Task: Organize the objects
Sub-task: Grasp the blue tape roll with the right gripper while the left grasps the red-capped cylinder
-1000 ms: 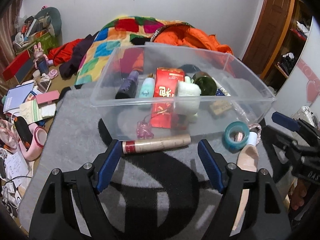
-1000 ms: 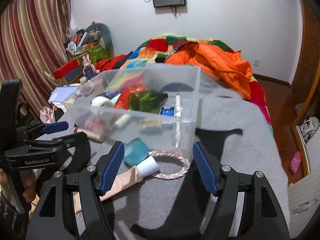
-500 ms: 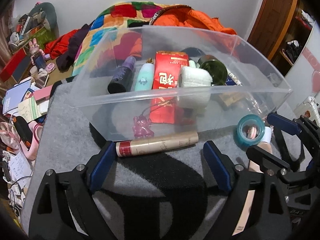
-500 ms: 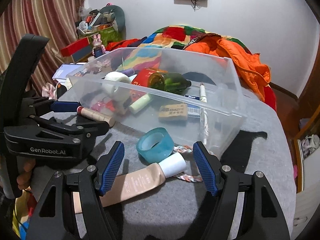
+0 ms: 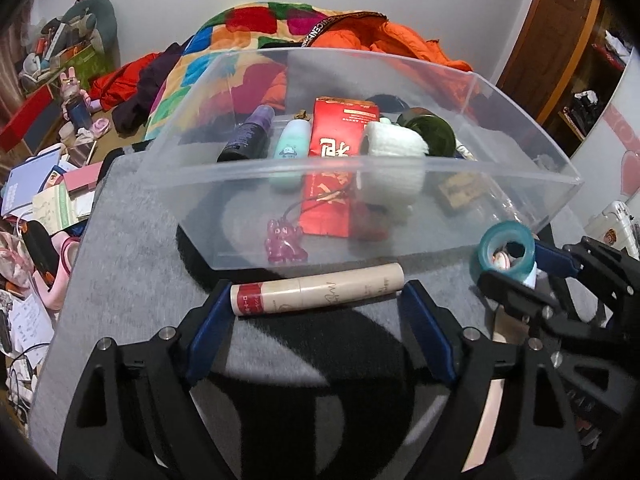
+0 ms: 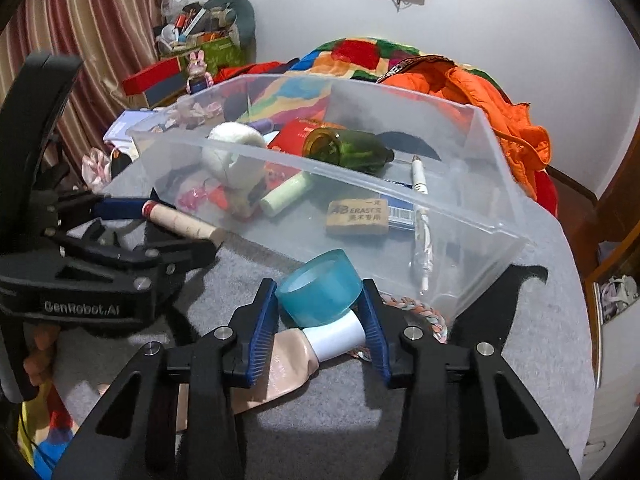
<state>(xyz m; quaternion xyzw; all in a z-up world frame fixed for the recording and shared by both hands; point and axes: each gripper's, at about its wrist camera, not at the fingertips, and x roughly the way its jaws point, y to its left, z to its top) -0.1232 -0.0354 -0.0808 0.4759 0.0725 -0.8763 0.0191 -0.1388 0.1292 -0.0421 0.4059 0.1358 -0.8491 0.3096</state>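
Teal tape roll (image 6: pixel 320 288) sits between the right gripper's (image 6: pixel 320 320) closing fingers, pads touching its sides, just near of the clear bin (image 6: pixel 472 216) on the grey desk (image 6: pixel 520 360). The left gripper (image 5: pixel 318 312), fingers closing, brackets a beige tube (image 5: pixel 316 294) end to end.

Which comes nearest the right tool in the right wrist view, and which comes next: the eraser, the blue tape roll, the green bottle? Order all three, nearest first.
1. Blue tape roll: between the pads of the right tool, whose jaws are closing.
2. Eraser: inside the clear bin, past its near wall.
3. Green bottle: deeper in the bin, lying on its side.
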